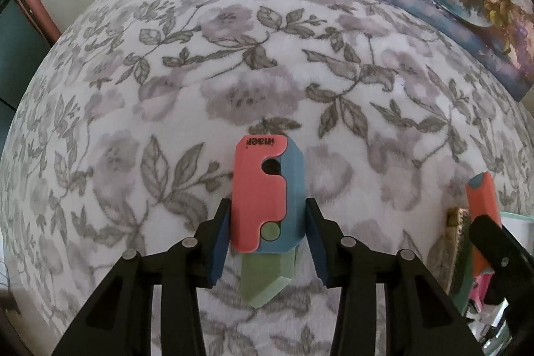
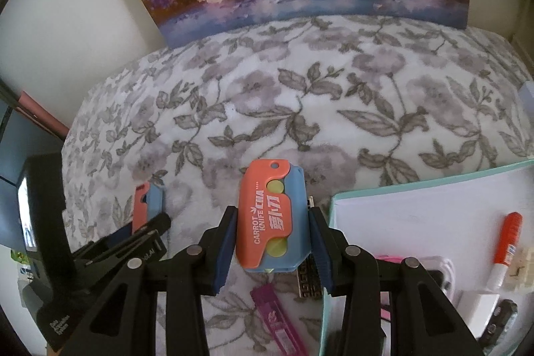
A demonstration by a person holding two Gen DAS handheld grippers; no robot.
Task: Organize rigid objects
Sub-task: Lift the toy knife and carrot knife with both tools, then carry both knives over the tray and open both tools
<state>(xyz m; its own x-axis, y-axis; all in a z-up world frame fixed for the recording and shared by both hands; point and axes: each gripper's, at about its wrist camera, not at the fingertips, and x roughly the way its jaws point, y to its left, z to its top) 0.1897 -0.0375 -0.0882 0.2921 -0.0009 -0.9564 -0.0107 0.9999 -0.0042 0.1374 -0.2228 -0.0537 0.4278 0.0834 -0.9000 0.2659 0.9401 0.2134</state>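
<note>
Above the floral surface (image 1: 233, 55) | left hand-held gripper (image 1: 268, 224) clamps toy knife (image 1: 263, 192), green blade out | right hand-held gripper (image 2: 272, 234) clamps closed toy knife (image 2: 270, 219) beside tray (image 2: 417, 209) | keep your grip square, lower slowly.

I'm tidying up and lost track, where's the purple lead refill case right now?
In the right wrist view, the purple case lies on the floral cloth at the bottom, below the right gripper and its carrot knife, left of the teal-rimmed tray.
</note>
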